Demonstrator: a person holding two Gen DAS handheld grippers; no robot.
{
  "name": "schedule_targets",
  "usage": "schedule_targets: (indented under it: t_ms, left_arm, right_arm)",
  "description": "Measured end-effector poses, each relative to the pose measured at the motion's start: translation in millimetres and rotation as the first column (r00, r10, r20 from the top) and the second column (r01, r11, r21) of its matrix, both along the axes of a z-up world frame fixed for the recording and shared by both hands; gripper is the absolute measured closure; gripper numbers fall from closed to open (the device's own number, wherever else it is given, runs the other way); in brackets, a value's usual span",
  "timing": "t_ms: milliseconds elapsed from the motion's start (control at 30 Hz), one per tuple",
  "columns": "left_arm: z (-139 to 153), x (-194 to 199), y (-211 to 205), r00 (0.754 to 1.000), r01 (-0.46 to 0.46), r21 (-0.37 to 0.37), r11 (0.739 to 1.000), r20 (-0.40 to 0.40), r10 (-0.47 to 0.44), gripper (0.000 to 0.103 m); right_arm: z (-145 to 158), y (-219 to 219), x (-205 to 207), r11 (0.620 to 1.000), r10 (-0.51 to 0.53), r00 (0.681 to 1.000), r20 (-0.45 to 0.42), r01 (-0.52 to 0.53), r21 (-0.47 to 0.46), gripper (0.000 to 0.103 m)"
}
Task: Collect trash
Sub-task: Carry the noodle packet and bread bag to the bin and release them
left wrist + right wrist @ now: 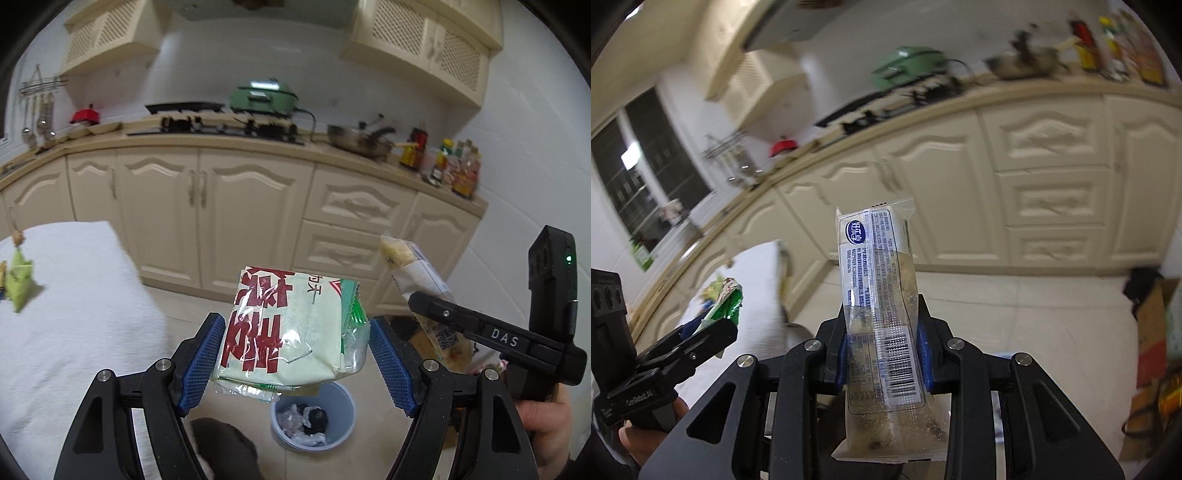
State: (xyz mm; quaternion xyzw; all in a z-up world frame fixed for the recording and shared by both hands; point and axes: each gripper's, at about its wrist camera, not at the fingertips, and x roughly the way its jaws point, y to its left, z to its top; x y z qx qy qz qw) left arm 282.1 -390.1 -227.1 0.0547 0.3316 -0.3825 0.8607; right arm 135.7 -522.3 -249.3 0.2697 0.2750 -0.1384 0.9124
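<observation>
A kitchen with cream cabinets (221,206) and a pale tiled floor (1015,317); a white-covered table (74,314) stands at the left. The left gripper (295,354) clamps a red-lettered packet (288,328) above the blue bin (314,417). The right gripper (882,354) pinches a clear snack wrapper (879,317) standing upright between its pads.

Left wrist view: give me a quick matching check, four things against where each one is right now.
Things:
1. pale green packet with red characters
2. long clear snack wrapper with a barcode
3. blue-grey plastic trash bin
4. small green triangular packet

Places:
A. on the white cloth
B. between the left tool pads
C. on the floor, below the left tool
D. clamped in the right tool

Pairs: 1-B, 2-D, 3-C, 4-A
</observation>
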Motion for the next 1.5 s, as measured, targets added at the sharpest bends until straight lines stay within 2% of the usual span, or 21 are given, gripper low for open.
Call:
schedule_targets:
  t_ms: [233,400,500,567,600,633,700,767,867,1100,1267,1367,1500]
  left_arm:
    - [-60,59,-71,0.987,0.085,0.078,0.993,-0.144,-0.074,0.029]
    - [-101,107,-126,0.962,0.129,0.115,0.985,-0.254,-0.096,0.028]
    - [-129,135,-162,0.941,0.174,0.175,0.969,-0.319,-0.112,0.026]
    - [-141,147,-178,0.944,0.179,0.239,0.954,-0.313,-0.099,0.024]
    - [-146,153,-187,0.948,0.171,0.262,0.950,-0.305,-0.086,0.021]
    - [-148,159,-189,0.950,0.161,0.273,0.948,-0.305,-0.074,0.014]
    - [-149,168,-190,0.951,0.141,0.273,0.952,-0.303,-0.054,0.009]
    - [-147,174,-191,0.960,0.114,0.286,0.951,-0.278,-0.031,0.003]
    - [-138,180,-191,0.971,0.092,0.293,0.952,-0.237,-0.020,0.001]
    - [-106,175,-188,0.992,0.050,0.312,0.949,-0.127,-0.010,0.001]
    - [-74,160,-171,0.998,0.024,0.258,0.966,-0.064,-0.008,0.001]
    - [-60,141,-154,1.000,0.006,0.244,0.970,-0.022,0.000,0.001]
    - [-37,97,-95,0.999,-0.016,0.197,0.980,0.031,0.010,0.001]
  right_arm:
    - [-62,-46,-4,0.993,-0.072,0.992,-0.107,0.081,0.087,0.074]
    - [-110,-71,1,0.980,-0.099,0.979,-0.180,0.127,0.153,0.074]
    - [-137,-86,6,0.970,-0.120,0.967,-0.225,0.163,0.183,0.071]
    - [-154,-96,6,0.959,-0.141,0.958,-0.248,0.194,0.204,0.059]
    - [-160,-100,5,0.954,-0.152,0.956,-0.252,0.208,0.215,0.038]
    - [-167,-105,3,0.947,-0.164,0.951,-0.264,0.227,0.228,0.023]
    - [-175,-109,-1,0.939,-0.183,0.943,-0.278,0.251,0.236,0.021]
    - [-176,-109,-5,0.935,-0.194,0.940,-0.281,0.264,0.238,0.019]
    - [-174,-108,-12,0.930,-0.219,0.935,-0.278,0.286,0.230,0.000]
    - [-155,-94,-11,0.938,-0.226,0.933,-0.279,0.286,0.197,0.000]
    - [-128,-76,-5,0.952,-0.216,0.943,-0.253,0.261,0.157,0.000]
    - [-105,-62,1,0.965,-0.200,0.954,-0.223,0.232,0.125,0.000]
    - [-69,-39,12,0.980,-0.170,0.971,-0.170,0.185,0.075,0.000]
